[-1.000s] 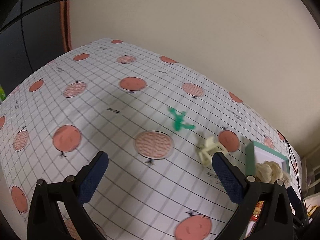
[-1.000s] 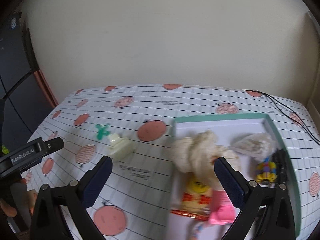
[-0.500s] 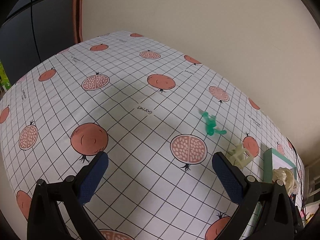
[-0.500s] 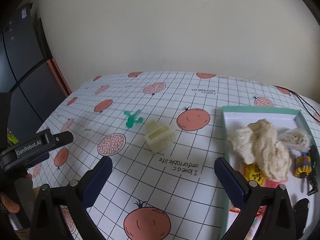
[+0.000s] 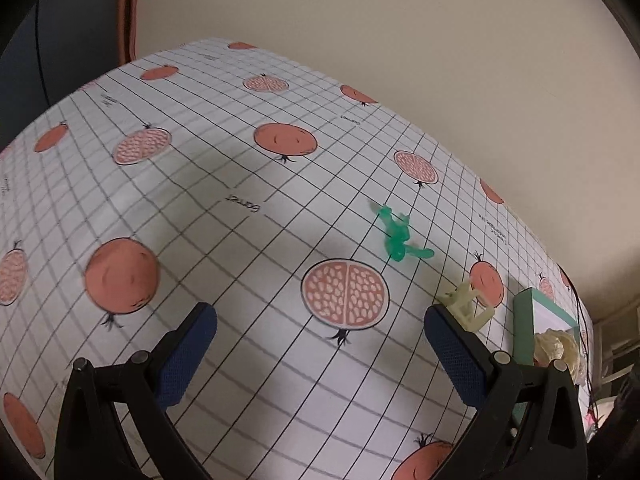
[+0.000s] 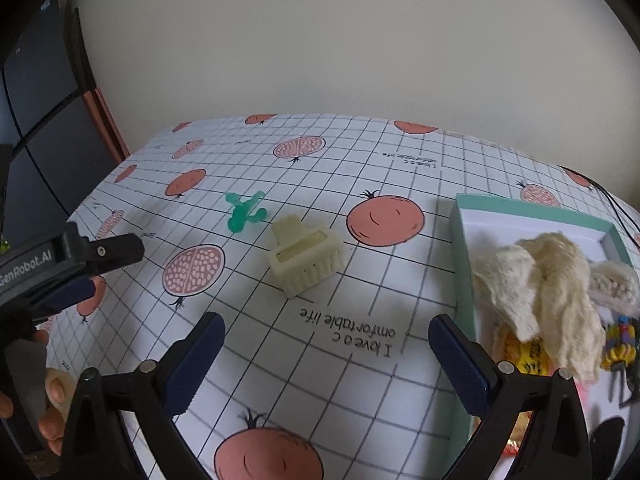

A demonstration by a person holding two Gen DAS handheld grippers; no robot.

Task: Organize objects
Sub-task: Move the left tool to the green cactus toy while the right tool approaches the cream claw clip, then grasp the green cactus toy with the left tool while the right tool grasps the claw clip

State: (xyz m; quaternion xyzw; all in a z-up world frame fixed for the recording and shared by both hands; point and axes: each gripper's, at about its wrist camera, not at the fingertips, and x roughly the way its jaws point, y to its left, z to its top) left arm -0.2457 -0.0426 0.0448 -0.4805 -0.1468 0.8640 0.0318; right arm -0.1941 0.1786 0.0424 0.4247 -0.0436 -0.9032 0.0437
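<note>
I hold my right claw (image 6: 324,350) low over the near tabletop (image 6: 360,280), its 2 fingers wide apart and holding nothing. My left claw (image 5: 320,344) hovers at the left, also spread wide and empty; my hand (image 6: 48,404) grips its handle. The cream block (image 6: 306,256) lies just beyond my right claw. The green figure (image 6: 244,214) lies far-left of it, arms pointing away. The tray (image 6: 464,256) stands right.
</note>
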